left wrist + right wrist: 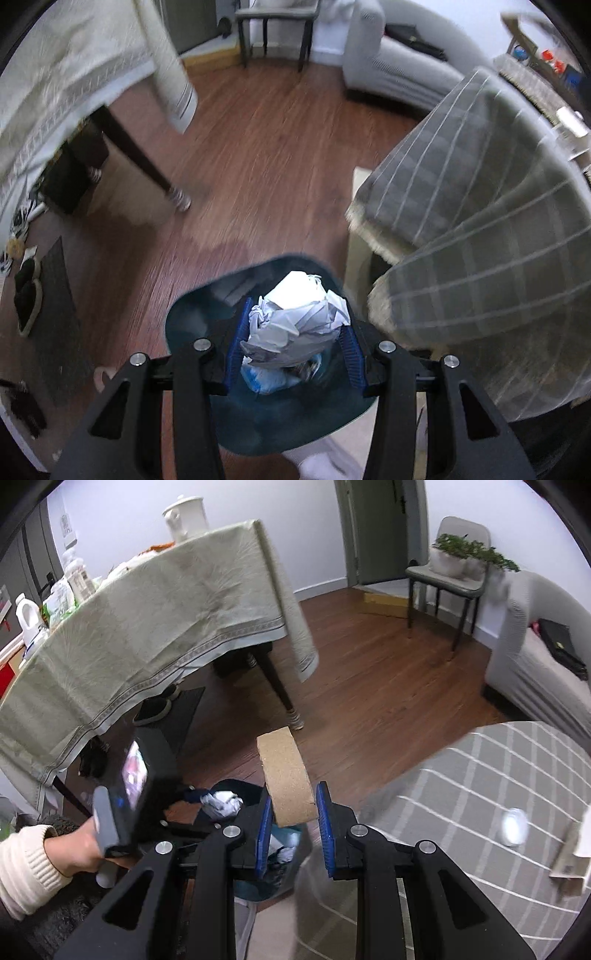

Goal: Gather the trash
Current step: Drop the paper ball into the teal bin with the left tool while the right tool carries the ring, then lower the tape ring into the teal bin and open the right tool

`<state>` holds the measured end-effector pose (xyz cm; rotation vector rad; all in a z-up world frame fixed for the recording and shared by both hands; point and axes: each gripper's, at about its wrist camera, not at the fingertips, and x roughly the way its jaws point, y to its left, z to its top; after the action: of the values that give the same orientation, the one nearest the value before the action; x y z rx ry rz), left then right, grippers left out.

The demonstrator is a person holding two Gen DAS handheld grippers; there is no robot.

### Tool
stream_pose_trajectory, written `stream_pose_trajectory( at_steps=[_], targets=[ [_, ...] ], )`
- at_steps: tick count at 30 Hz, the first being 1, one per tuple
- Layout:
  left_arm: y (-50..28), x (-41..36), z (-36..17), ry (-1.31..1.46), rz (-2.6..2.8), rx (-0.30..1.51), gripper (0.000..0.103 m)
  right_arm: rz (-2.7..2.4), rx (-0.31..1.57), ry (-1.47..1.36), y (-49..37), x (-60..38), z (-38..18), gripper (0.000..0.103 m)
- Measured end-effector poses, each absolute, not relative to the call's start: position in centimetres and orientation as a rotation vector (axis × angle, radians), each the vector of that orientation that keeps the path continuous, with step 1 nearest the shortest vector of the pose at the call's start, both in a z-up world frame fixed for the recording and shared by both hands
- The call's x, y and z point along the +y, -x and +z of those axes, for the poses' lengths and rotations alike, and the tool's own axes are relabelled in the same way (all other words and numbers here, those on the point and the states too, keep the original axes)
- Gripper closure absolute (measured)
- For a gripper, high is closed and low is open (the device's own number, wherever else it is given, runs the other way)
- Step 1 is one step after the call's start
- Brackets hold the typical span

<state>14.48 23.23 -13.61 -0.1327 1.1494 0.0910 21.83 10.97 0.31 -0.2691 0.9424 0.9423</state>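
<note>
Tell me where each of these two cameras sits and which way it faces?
Left wrist: sits on the left gripper, looking steeply down at crumpled paper over the trash bin; only its fingers show.
Right wrist: sits on the right gripper, looking across the room past a cork block; a hand shows.
Shared: bin, paper, dining table.

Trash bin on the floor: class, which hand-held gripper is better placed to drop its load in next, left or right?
Probably left. The left hand-held gripper holds a crumpled paper ball directly above the trash bin. The right hand-held gripper holds a cork piece beside the bin's rim.
</note>
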Motion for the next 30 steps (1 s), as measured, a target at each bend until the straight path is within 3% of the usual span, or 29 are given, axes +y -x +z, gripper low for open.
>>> stream_pose_trajectory(
  at_steps=[12,22,30],
  targets=[
    [-11.5,27.8,-20.7,0.166,0.12,1.332,0.055,0.986,1.054,0.353,-19.9,18.0,-3.8,0.08],
    [-9.9,29.6,-23.2,0.179,0.089,1.403,0.053,0.999,1.155,0.4,-19.4,21.9,-7.6,0.08],
    [-9.0,31.1,-22.8,0.205,0.098,1.378,0.04,0.971,1.246,0.458,-19.2,23.7,-11.5,0.08]
  ],
)
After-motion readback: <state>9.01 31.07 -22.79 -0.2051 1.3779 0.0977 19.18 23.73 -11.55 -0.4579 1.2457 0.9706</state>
